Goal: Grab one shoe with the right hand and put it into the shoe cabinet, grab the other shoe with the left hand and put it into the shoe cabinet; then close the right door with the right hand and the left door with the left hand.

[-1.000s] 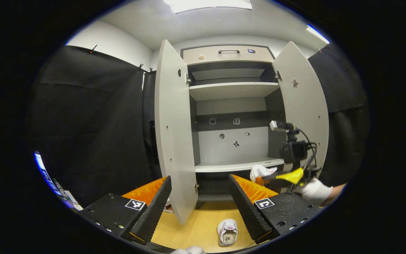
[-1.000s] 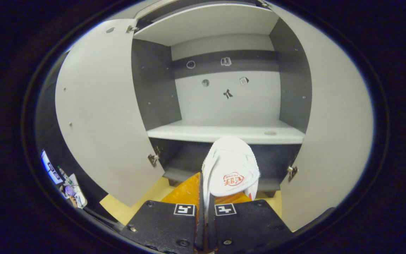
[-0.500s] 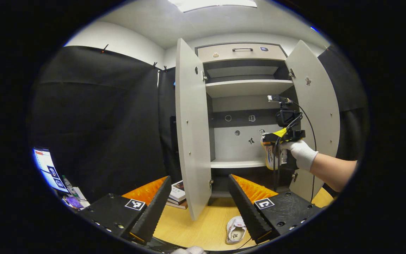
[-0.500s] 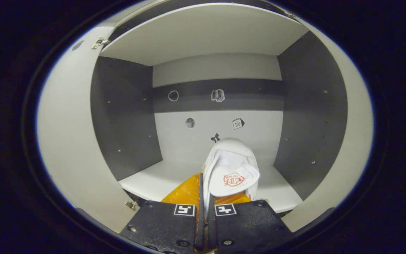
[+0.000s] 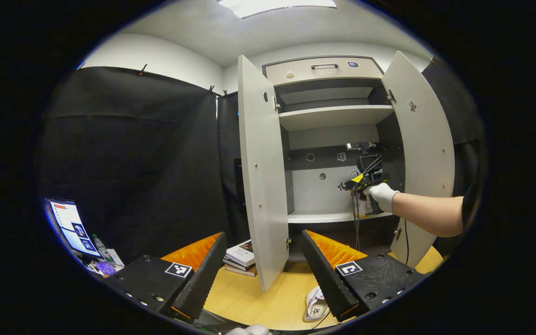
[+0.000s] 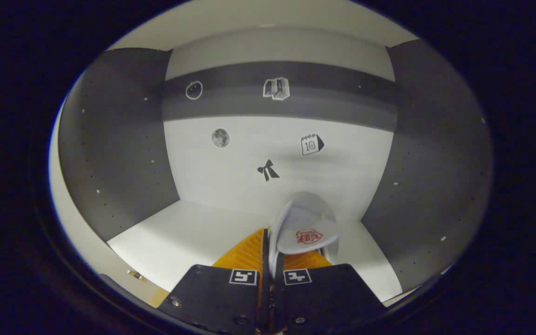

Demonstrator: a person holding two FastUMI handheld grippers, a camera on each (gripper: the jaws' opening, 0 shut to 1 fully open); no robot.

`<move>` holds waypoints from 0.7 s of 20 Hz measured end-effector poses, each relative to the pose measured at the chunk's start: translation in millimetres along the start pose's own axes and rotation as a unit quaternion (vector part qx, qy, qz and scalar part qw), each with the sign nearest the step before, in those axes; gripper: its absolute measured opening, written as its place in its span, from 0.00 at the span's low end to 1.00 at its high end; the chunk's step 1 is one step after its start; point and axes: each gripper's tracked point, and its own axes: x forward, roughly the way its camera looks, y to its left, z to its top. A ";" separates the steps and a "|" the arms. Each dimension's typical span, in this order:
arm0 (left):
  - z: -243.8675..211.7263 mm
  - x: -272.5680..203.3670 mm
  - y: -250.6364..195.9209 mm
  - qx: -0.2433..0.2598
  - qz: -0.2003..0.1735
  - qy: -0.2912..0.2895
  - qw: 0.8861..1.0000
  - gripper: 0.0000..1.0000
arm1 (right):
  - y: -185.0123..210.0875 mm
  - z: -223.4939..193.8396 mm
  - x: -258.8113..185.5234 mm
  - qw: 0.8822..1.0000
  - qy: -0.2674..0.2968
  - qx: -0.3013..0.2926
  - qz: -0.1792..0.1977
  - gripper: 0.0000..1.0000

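The right gripper [image 6: 270, 260] is clamped on a white shoe [image 6: 303, 228], toe toward twelve o'clock, over the cabinet shelf [image 6: 193, 237], probably for setting down. The left gripper [image 5: 263, 265] waits with fingers apart; the other shoe [image 5: 315, 304] lies on the floor [image 5: 258, 302] at five o'clock.

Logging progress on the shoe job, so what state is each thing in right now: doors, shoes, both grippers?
Left door: open.
Right door: open.
Shoe in the right hand-held gripper: gripped, held inside the cabinet over the white shelf.
Shoe on the floor: lying on the wooden floor, not yet picked up.
Right hand-held gripper: shut on its shoe.
Left hand-held gripper: open, holding nothing.
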 end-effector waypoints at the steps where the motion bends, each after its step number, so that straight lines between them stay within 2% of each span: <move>1: -1.0 0.7 -0.6 -0.001 0.000 0.001 1.000 0.96 | -3.6 -6.5 8.3 1.000 0.024 -0.007 -0.012 0.08; 3: -2.3 0.9 -1.6 -0.002 -0.002 0.002 1.000 0.96 | -6.6 -19.5 20.2 0.997 0.071 -0.008 -0.026 0.05; 4: -1.4 1.9 -2.1 -0.002 -0.004 0.001 1.000 0.96 | -1.4 -26.2 25.2 0.995 0.098 -0.003 -0.016 0.05; 7: -2.2 2.4 -3.8 0.000 -0.010 -0.001 1.000 0.96 | 2.7 -28.7 28.2 0.992 0.123 -0.031 -0.011 0.08; 10: -2.7 2.8 -5.0 -0.001 -0.016 -0.003 1.000 0.96 | 0.9 -28.7 26.3 0.991 0.124 -0.035 -0.020 0.05; 12: -1.6 2.5 -3.4 -0.001 -0.019 -0.006 1.000 0.96 | -5.7 -24.9 21.8 0.993 0.112 -0.025 -0.027 0.11; 14: -1.3 0.9 -1.6 -0.001 -0.022 -0.007 1.000 0.96 | -5.5 -19.6 8.3 0.995 0.096 -0.011 -0.019 0.18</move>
